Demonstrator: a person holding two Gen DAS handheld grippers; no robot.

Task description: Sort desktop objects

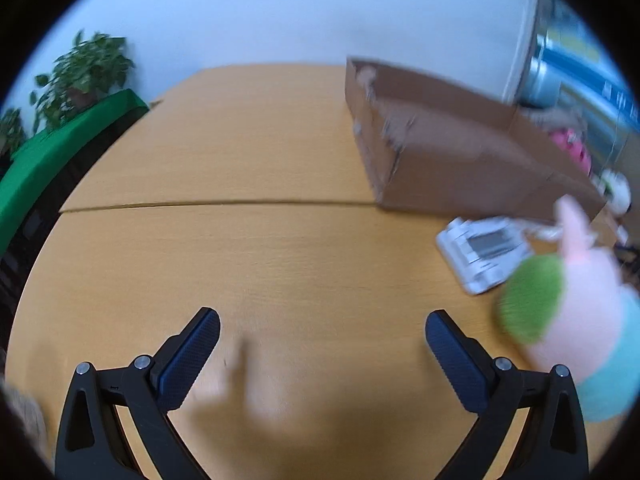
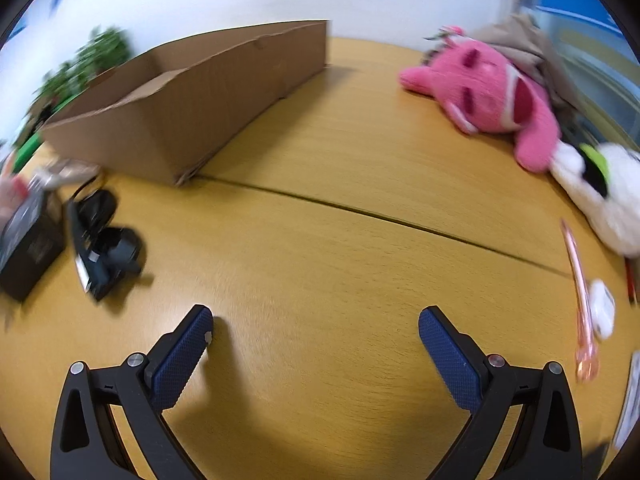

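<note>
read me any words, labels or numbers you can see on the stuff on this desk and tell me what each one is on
None can be read.
Black box: a faint print on its side, too blurred.
White device: grey screen, nothing legible.
Blue banner behind the desk: white marks, too blurred.
Cardboard box: no print visible.

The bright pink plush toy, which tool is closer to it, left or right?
Probably the right. The right tool is open over bare table, with the bright pink plush toy ahead to its right. From the open left tool, the toy only peeks out behind the cardboard box.
</note>
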